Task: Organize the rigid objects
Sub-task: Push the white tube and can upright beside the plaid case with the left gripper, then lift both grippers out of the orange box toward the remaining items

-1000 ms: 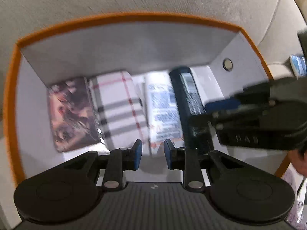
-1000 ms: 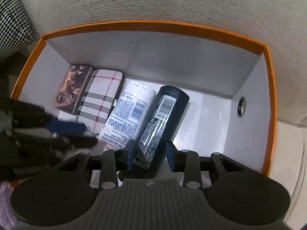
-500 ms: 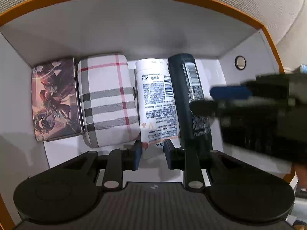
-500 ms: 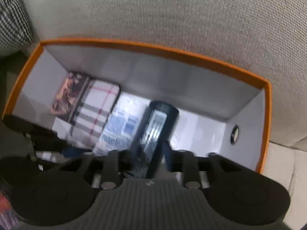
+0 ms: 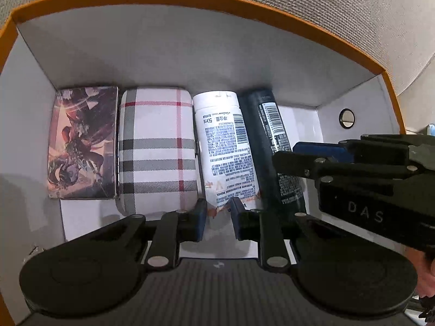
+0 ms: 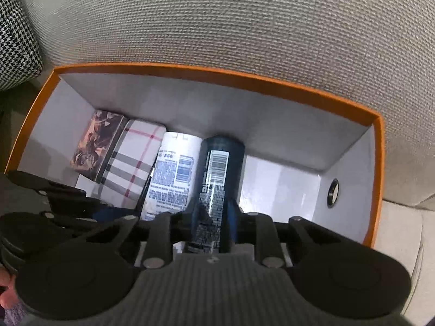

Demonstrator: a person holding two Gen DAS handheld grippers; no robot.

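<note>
An orange-rimmed white box point(image 5: 206, 2) point(image 6: 244, 81) holds a row of things side by side: an illustrated card box point(image 5: 83, 142) point(image 6: 96, 142), a plaid case point(image 5: 157, 149) point(image 6: 133, 160), a white bottle point(image 5: 225, 146) point(image 6: 174, 171) and a dark blue bottle point(image 5: 274, 141) point(image 6: 214, 174). My left gripper point(image 5: 216, 218) hovers open and empty over the near end of the white bottle. My right gripper point(image 6: 213, 221) has its fingers on either side of the dark blue bottle's near end; it also shows in the left wrist view point(image 5: 304, 154) from the right.
The box rests on beige woven sofa fabric point(image 6: 217, 21). A black-and-white houndstooth cushion point(image 6: 13, 32) lies at the far left. A round metal eyelet point(image 5: 346, 115) point(image 6: 333, 193) sits in the box's right wall. White floor of the box shows right of the dark bottle point(image 6: 277, 182).
The right wrist camera has pulled back and up, and the dark bottle now lies straight beside the white one. The left wrist view has steadied over the box, a little farther back.
</note>
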